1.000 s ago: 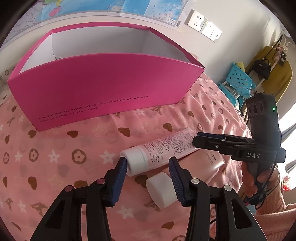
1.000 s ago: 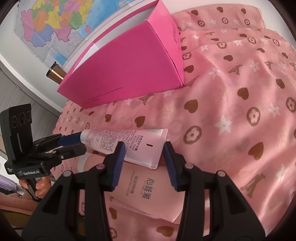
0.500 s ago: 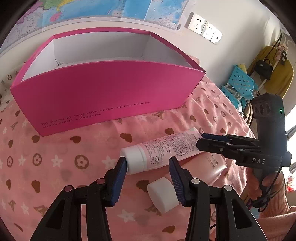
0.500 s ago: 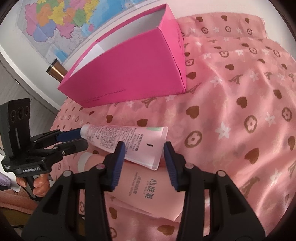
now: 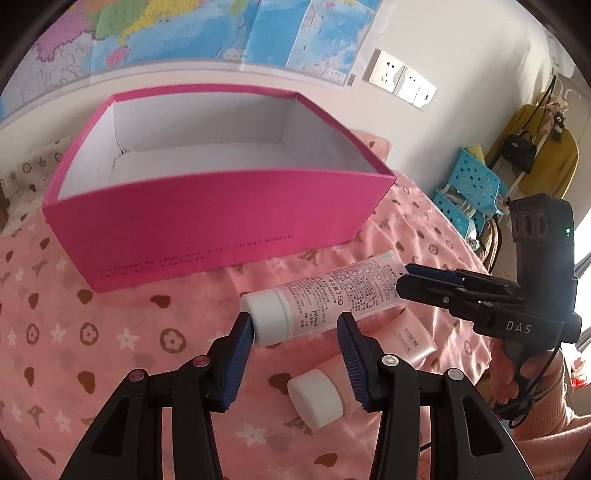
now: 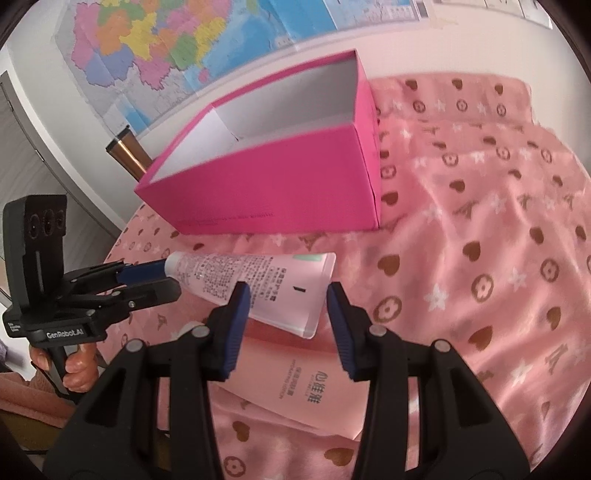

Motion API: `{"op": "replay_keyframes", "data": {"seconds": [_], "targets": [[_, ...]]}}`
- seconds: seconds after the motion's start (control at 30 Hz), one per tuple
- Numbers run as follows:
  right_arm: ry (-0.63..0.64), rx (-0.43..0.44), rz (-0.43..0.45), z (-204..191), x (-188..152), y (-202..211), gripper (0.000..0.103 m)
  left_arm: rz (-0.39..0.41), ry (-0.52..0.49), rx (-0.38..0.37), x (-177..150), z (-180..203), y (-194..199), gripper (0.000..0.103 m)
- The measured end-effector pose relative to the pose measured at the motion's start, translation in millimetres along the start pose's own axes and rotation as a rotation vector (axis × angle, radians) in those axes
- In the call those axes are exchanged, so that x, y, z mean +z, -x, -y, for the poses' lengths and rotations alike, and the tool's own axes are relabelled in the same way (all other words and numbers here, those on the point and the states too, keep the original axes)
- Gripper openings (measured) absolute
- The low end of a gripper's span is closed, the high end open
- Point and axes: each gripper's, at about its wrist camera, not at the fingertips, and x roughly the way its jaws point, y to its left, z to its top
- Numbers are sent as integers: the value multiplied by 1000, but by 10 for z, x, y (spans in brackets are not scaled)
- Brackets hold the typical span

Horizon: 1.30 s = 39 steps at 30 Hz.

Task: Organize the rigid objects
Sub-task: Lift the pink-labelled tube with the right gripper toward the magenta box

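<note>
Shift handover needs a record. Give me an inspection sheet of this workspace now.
Surface: pink patterned cloth, wrinkled.
Job's things: capped tube held at both ends; second tube lying on the cloth; pink box open, inside bare where visible.
Clutter: metal cylinder behind the box.
Grippers: left tongs shut on the tube's cap end; right tongs shut on its flat end.
Cables: one black cable, by the right tongs.
Surroundings: wall map, sockets, blue baskets.

Bright daylight, fisheye warp, slight blur
</note>
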Motion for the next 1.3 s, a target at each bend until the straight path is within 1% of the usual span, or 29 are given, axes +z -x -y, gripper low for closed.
{"op": "replay_keyframes", "data": {"seconds": [0.4,0.73,1.3], "targets": [[30,-11,73,-131,145,189,46,49,-18,-1,117,68,175,47],[42,-23,95,-159,225,237,46,78,-34,3,176,132,228,47],[82,-28,139,-233,386,307,46,106,-45,8,327,114,266,47]]}}
